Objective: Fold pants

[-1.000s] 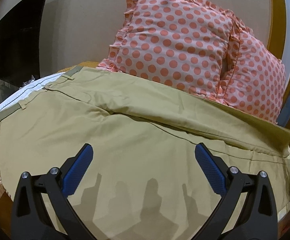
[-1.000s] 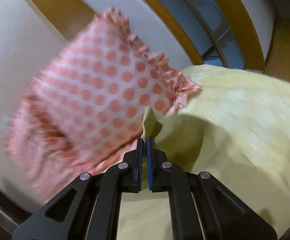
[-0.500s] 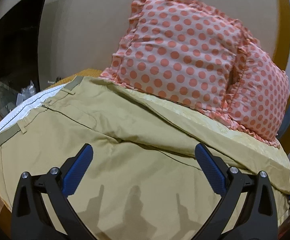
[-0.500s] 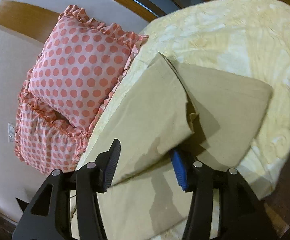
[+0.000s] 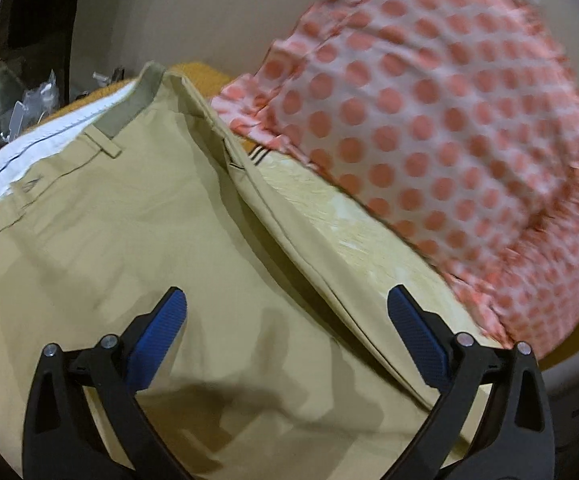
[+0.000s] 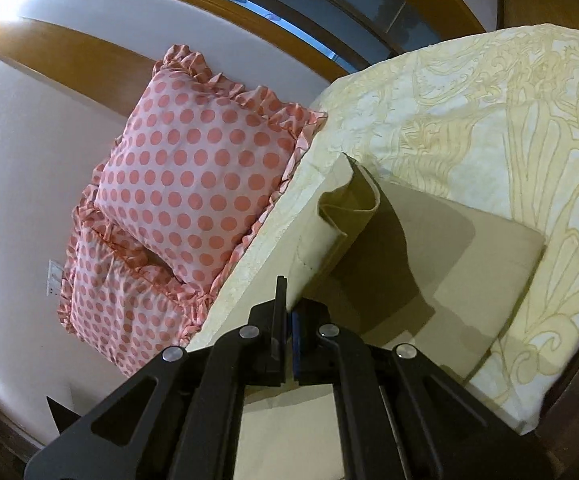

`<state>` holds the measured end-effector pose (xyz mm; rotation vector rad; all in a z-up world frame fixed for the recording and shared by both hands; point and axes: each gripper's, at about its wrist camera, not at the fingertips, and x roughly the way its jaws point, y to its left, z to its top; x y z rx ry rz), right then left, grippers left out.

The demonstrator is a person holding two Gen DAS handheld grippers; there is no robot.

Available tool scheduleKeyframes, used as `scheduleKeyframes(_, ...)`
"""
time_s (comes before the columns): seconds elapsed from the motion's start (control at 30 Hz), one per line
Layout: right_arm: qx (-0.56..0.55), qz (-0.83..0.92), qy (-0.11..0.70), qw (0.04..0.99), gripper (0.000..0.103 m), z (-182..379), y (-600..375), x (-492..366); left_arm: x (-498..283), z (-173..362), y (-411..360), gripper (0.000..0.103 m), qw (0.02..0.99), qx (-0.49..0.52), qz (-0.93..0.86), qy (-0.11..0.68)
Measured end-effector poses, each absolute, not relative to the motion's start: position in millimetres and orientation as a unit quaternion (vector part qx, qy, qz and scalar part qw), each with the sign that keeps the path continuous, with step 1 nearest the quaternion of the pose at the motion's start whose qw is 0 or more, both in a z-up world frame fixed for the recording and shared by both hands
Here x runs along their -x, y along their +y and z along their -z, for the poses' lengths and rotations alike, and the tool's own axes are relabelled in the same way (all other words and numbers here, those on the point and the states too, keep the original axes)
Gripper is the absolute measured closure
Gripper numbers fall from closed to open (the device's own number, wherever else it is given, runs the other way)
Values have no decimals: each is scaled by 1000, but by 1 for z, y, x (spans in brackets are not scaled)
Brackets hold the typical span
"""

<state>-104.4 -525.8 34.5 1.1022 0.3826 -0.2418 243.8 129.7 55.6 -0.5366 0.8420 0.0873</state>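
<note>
On the bed (image 6: 489, 92), right tongs (image 6: 288, 300) clamped on the khaki pants (image 5: 137, 248) leg edge, left tongs (image 5: 287, 316) wide apart above the seat.

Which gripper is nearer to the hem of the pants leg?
Right. The right gripper is shut on the pants beside the lifted hem. The left gripper is open above the seat part, near the waistband.

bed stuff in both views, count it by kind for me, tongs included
polka dot pillows: 2, upper and lower
khaki pants: 1
yellow patterned bedspread: 1
tongs: 2, left tongs open over the pants, right tongs shut on a lifted pant leg end
total: 6
</note>
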Motion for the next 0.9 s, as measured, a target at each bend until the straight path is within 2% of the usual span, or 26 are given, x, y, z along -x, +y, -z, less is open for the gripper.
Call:
scheduleKeyframes(0.1, -508, 113, 184, 834, 101, -39, -526, 102, -274, -42, 136, 24, 861, 278, -53, 423)
scheduleKeyframes(0.13, -505, 112, 185, 835, 102, -40, -526, 101, -286, -35, 138, 42, 853, 283, -53, 435)
scheduleKeyframes(0.17, -502, 110, 185, 837, 101, -41, -527, 101, -292, -30, 139, 79, 848, 287, -47, 443)
scheduleKeyframes(0.2, -499, 107, 184, 840, 101, -43, -528, 100, -295, -25, 142, 96, 839, 298, -27, 454)
scheduleKeyframes(0.23, -496, 104, 181, 843, 102, -47, -529, 100, -291, -25, 145, 100, 837, 308, -22, 453)
scheduleKeyframes(0.33, -489, 98, 168, 850, 101, -57, -532, 105, -247, -53, 147, 100, 866, 290, -6, 409)
scheduleKeyframes(0.5, -478, 123, 161, 855, 101, -59, -545, 128, -105, -93, 154, 99, 903, 262, 26, 339)
scheduleKeyframes(0.63, -485, 139, 187, 843, 101, -36, -553, 137, -29, -64, 160, 98, 899, 249, -2, 361)
scheduleKeyframes(0.9, -479, 178, 196, 837, 101, -20, -555, 156, 13, -26, 160, 100, 885, 258, -17, 388)
